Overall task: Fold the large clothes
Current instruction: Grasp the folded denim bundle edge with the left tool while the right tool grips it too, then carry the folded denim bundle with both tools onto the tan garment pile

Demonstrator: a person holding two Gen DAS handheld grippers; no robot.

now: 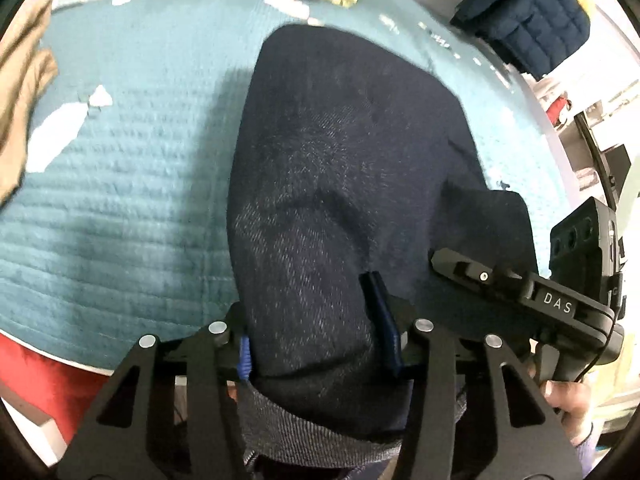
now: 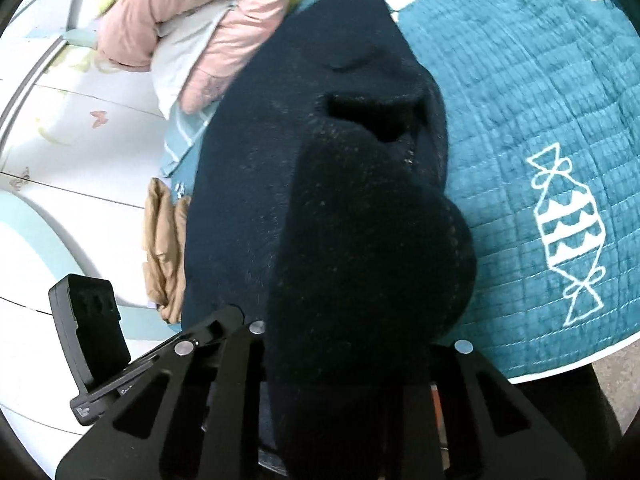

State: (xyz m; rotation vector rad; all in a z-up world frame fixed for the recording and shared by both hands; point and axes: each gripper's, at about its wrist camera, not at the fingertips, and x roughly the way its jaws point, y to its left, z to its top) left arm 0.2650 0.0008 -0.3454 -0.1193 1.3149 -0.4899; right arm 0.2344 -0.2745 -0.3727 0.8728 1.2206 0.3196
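**Two claws, one dark garment bunched between their fingers**

Two views show the same dark navy garment [image 1: 344, 168], spread lengthwise across a teal quilted mat [image 1: 132, 184] and running straight back into each claw.

In the left wrist view, the left claw [image 1: 316, 344] is spread wide, with a thick fold of the garment filling the gap between its blue-padded fingers [image 1: 386, 332]. The cloth touches both pads, and its ribbed hem hangs below the fingers toward the camera. The right claw [image 1: 520, 292] shows at the right edge, lying over the garment's near right corner.

In the right wrist view, the garment [image 2: 280, 168] mounds up directly over the right claw [image 2: 356, 344] and hides its fingertips; whether they are pinching the cloth or merely buried in it, I cannot tell. The mat [image 2: 540, 100] carries a white candy drawing [image 2: 568, 236] to the right of the garment. A pink padded jacket [image 2: 208, 20] lies at the far left, and tan cloth [image 2: 164, 240] sits just beside the garment's left edge.
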